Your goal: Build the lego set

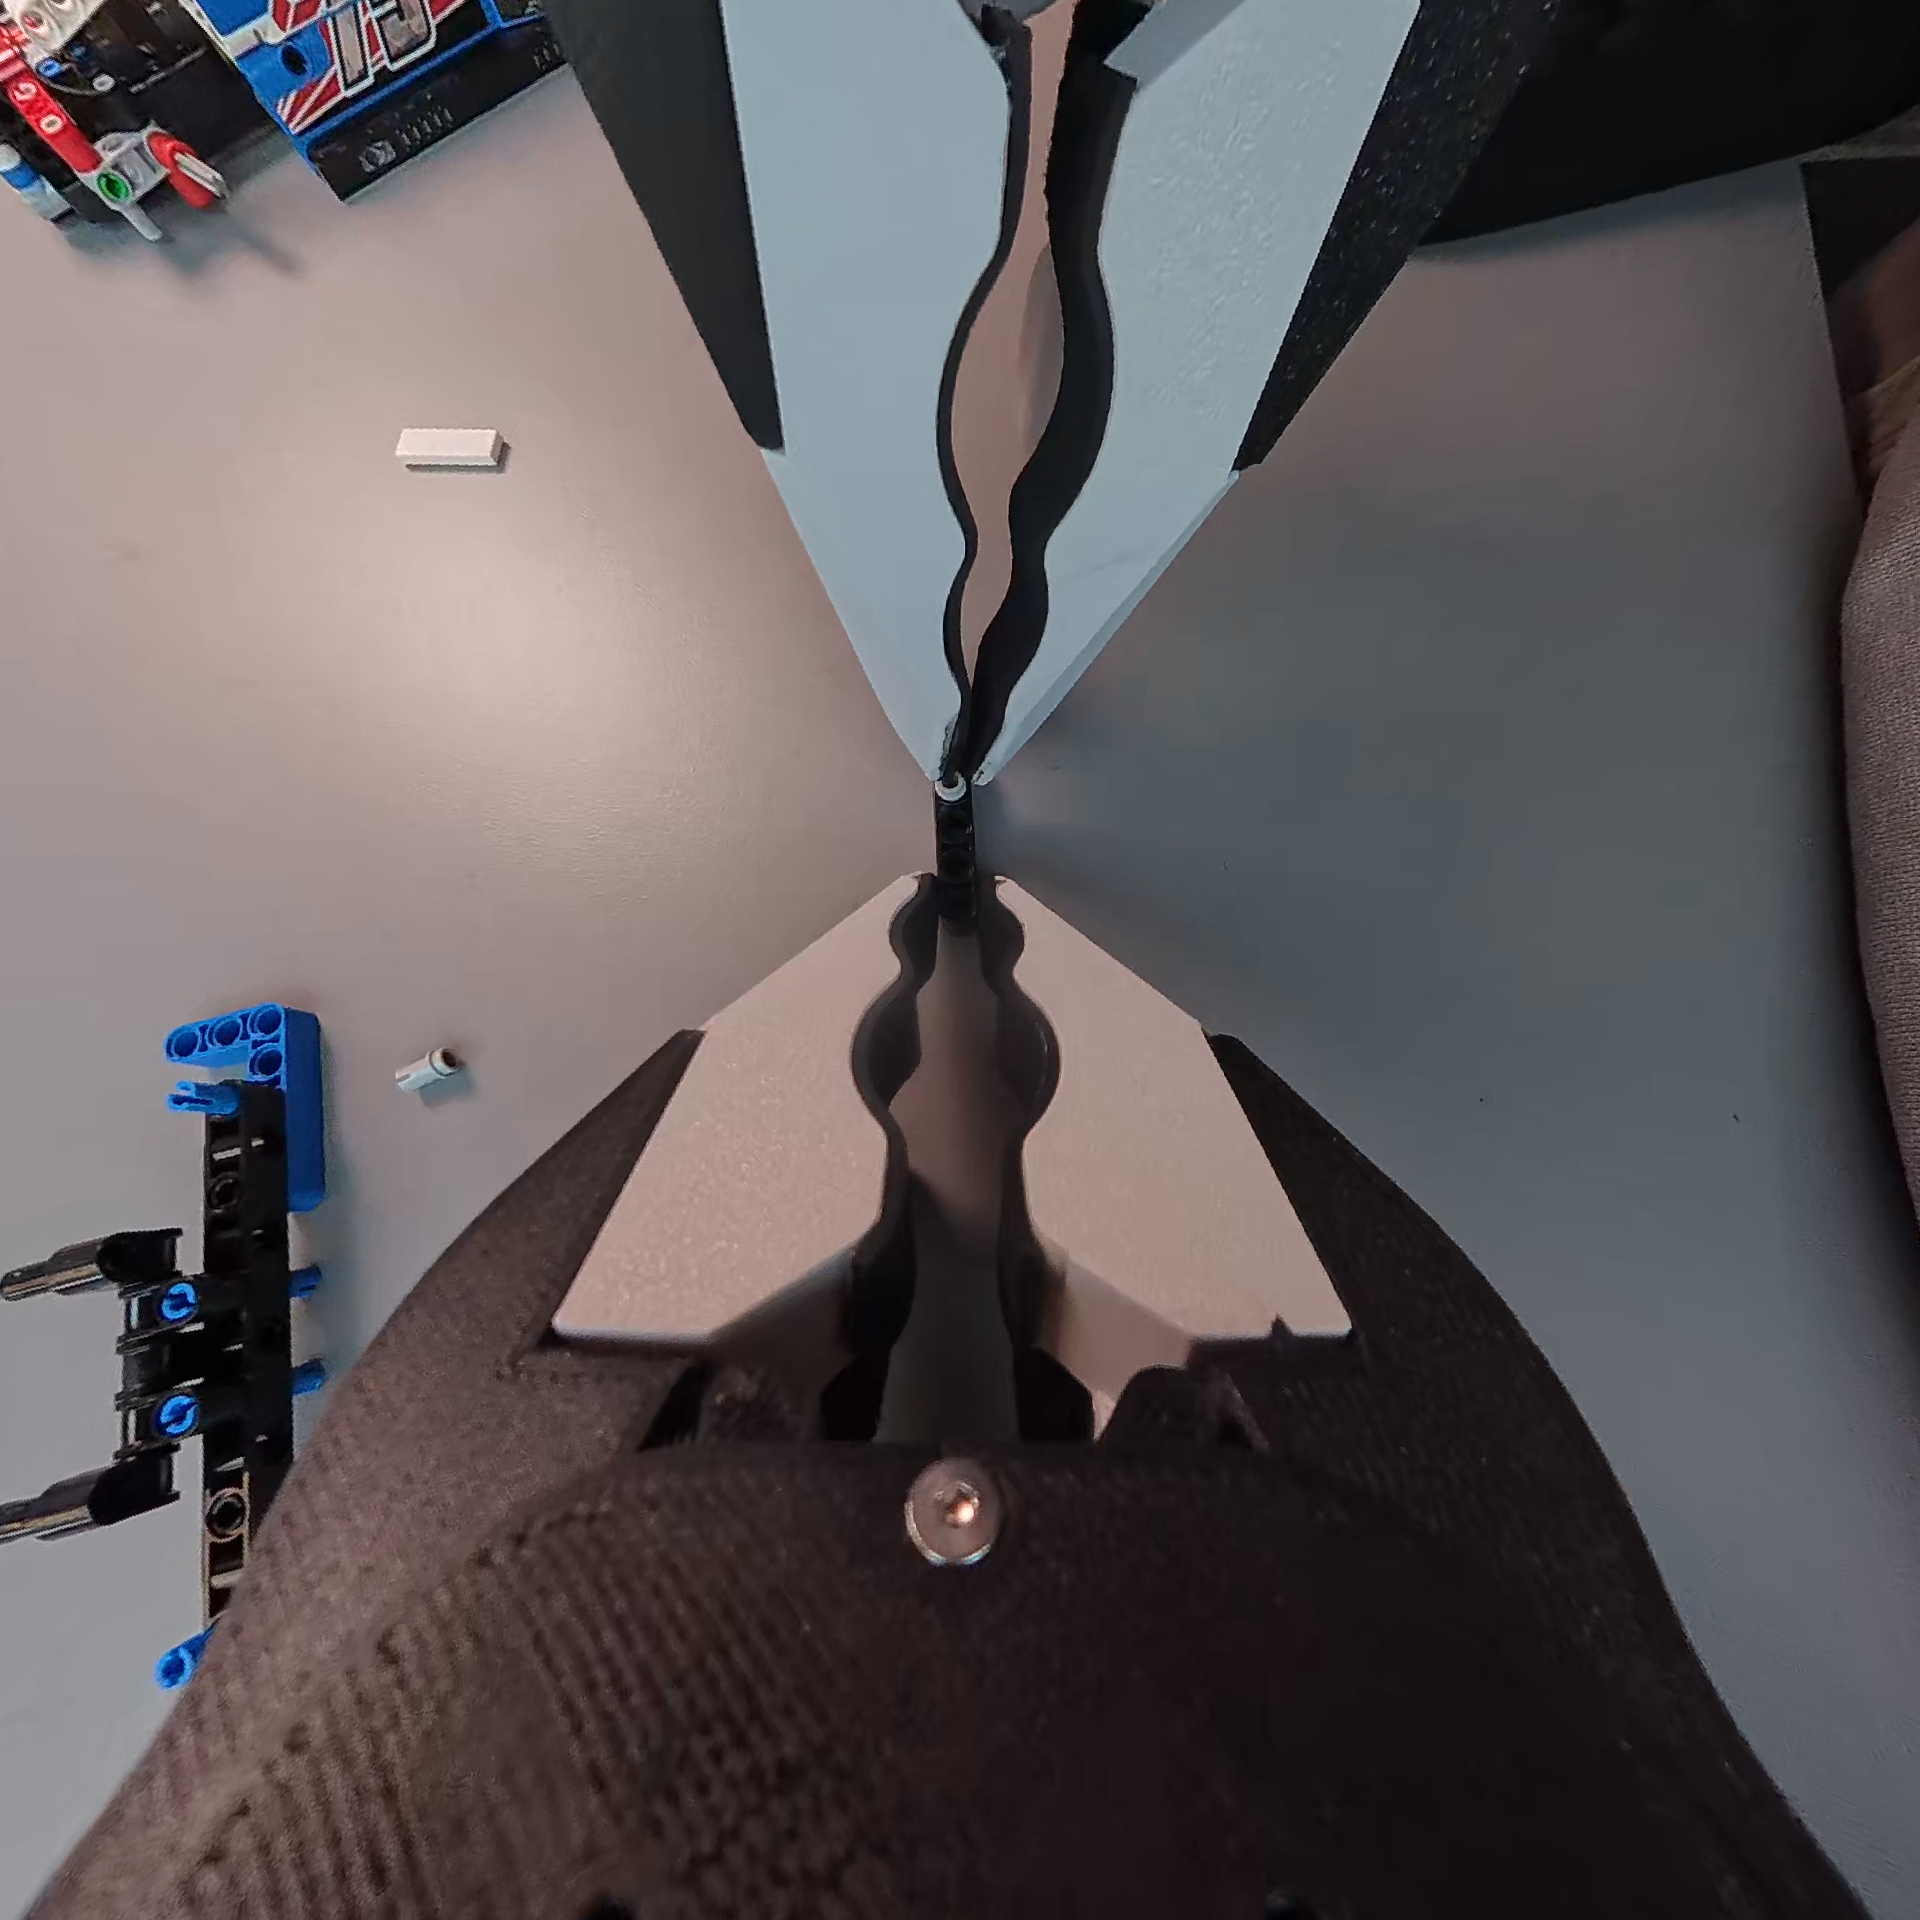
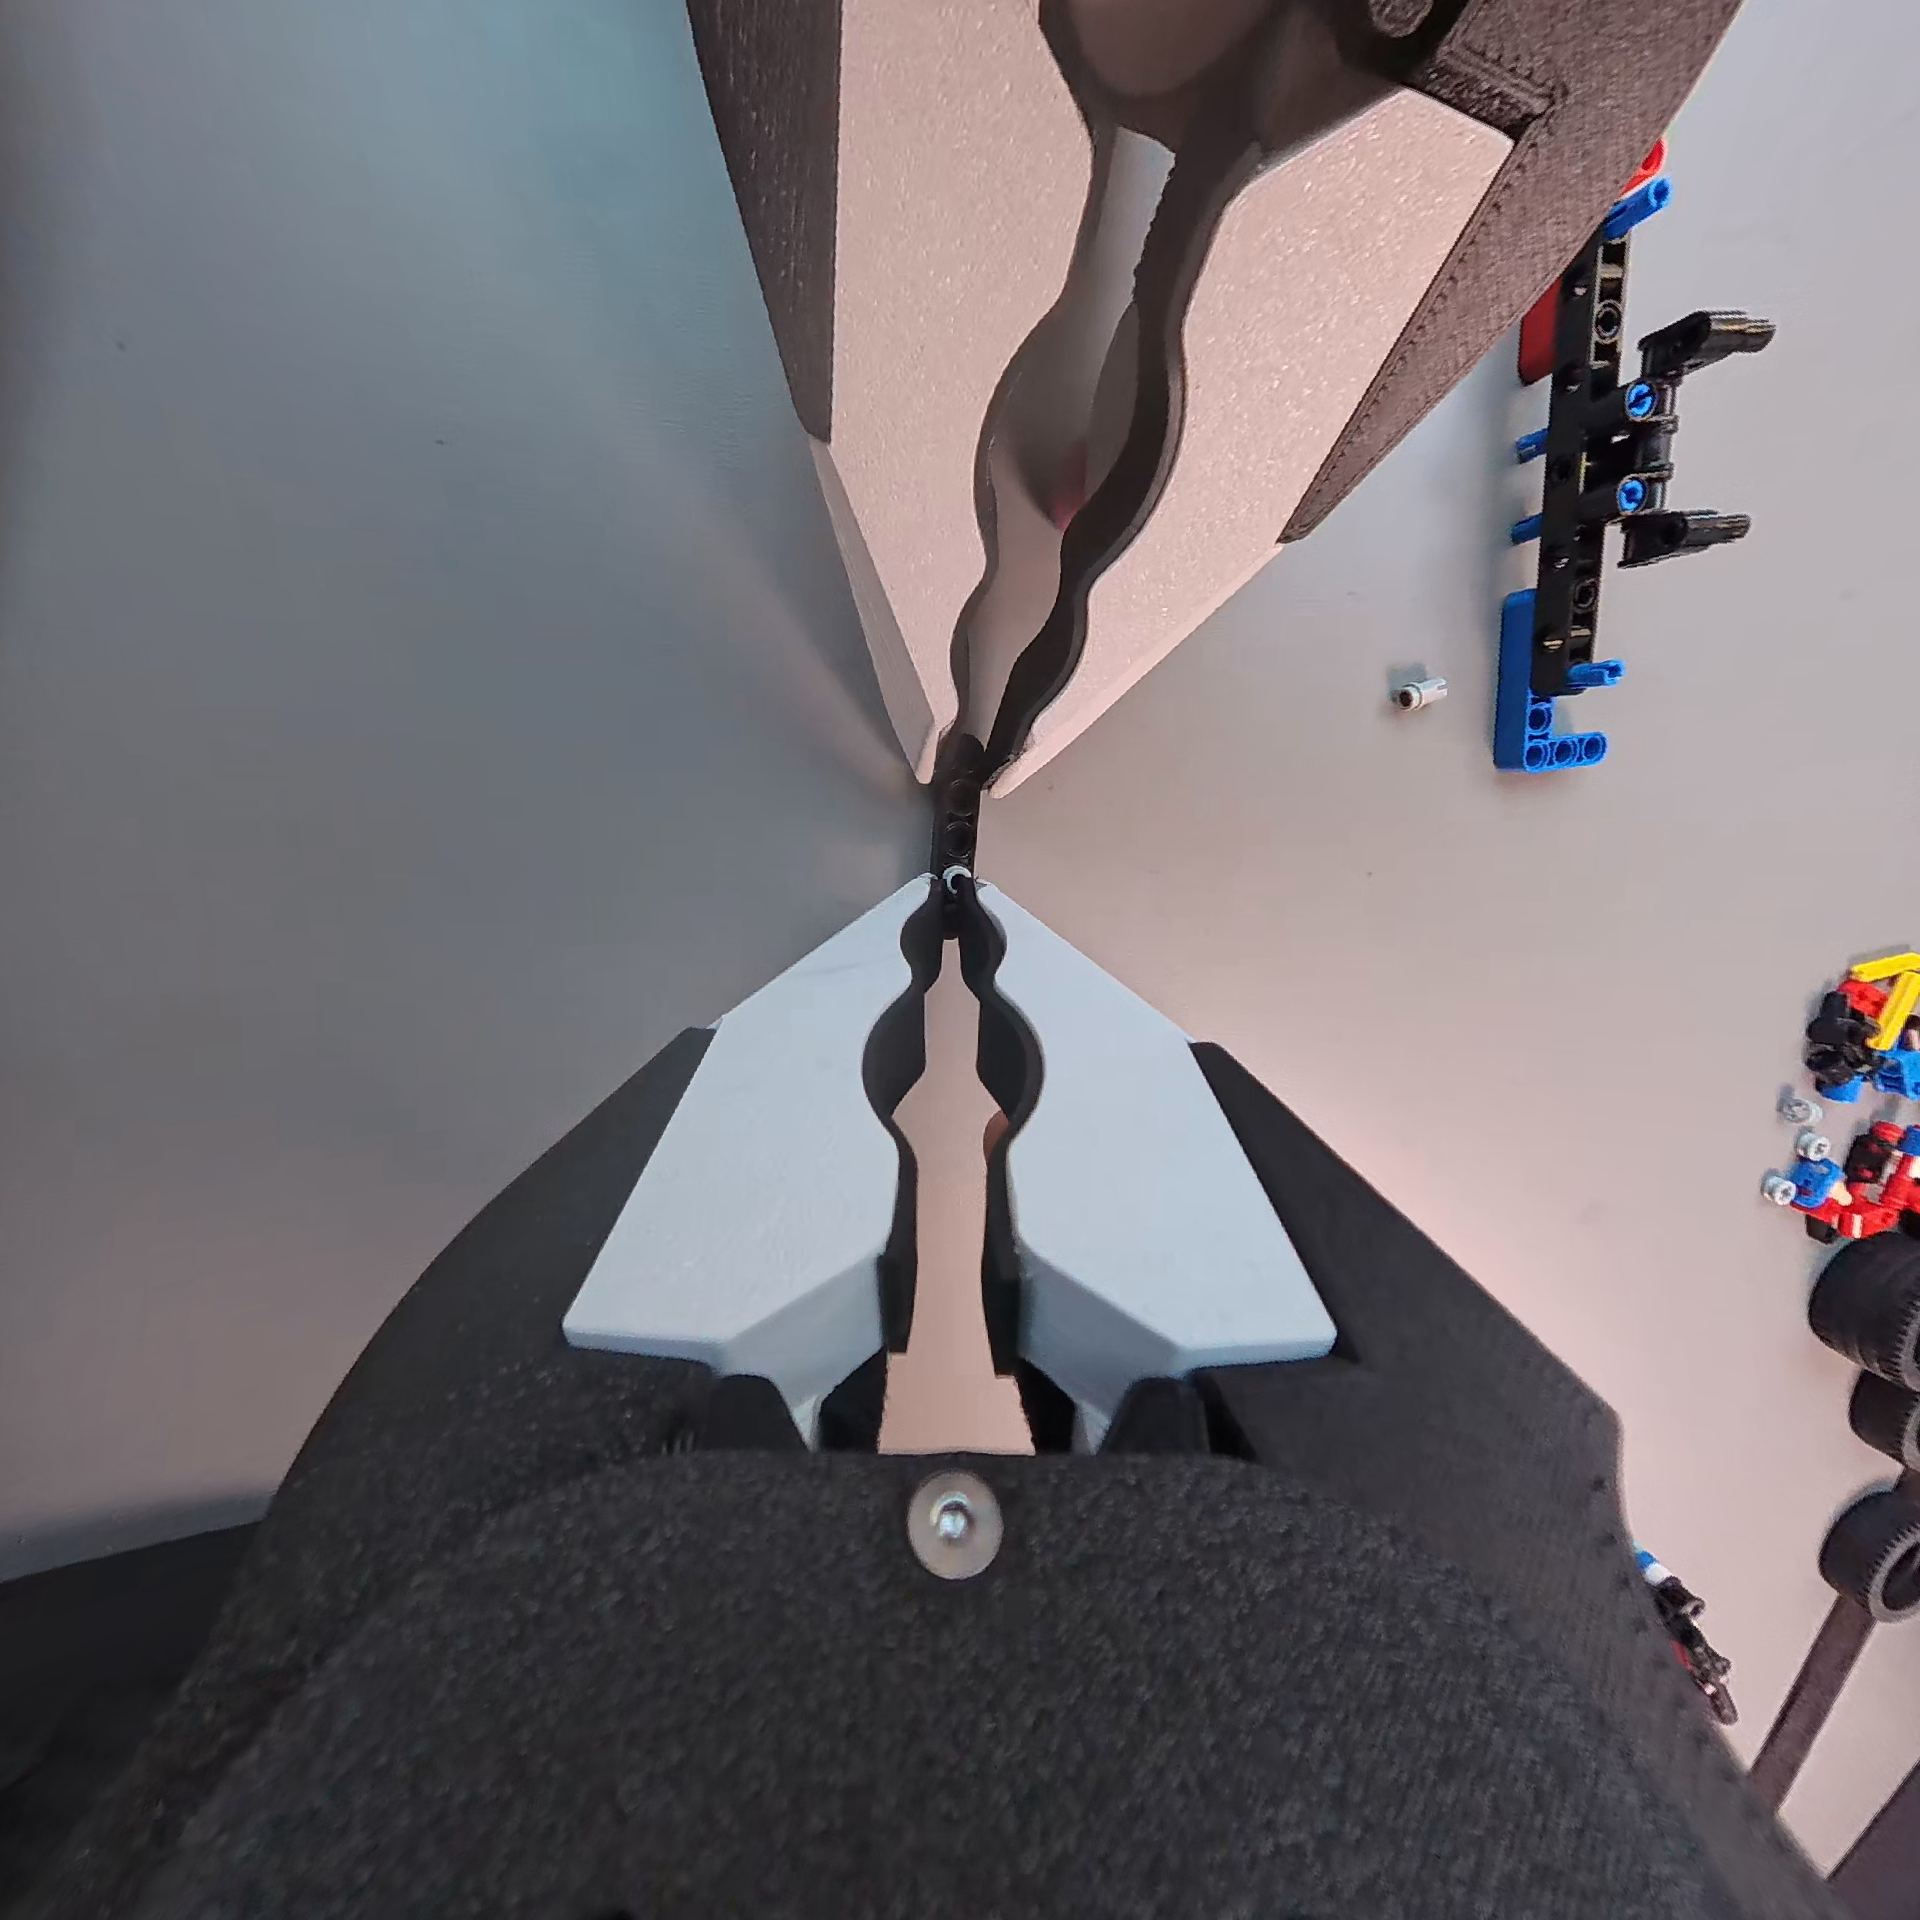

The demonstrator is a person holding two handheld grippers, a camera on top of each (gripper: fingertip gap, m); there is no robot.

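Note:
My left gripper (image 1: 956, 885) has pale fingers and is shut on one end of a short black holed lego piece (image 1: 956, 847), held above the grey table (image 1: 468, 727). My right gripper (image 2: 951, 885) has light blue fingers and is shut on a small light grey pin (image 2: 953, 882) at the black piece's (image 2: 957, 821) other end. The two grippers meet tip to tip. The right gripper also shows at the top of the left wrist view (image 1: 954, 774), and the left gripper at the top of the right wrist view (image 2: 961, 767).
A black and blue beam assembly (image 1: 244, 1247) (image 2: 1579, 488) lies on the table, a loose grey connector (image 1: 428, 1068) (image 2: 1418, 693) beside it. A white tile (image 1: 449, 449) lies farther off. A lego box (image 1: 364, 94), small assemblies (image 2: 1870, 1039) and black tyres (image 2: 1870, 1320) sit at the edges. The grippers are tip to tip, or close to it. My left tips are roughly 10 centimetres from the loose grey connector (image 1: 428, 1068). The right camera catches it too, in the right wrist view (image 2: 1417, 689).

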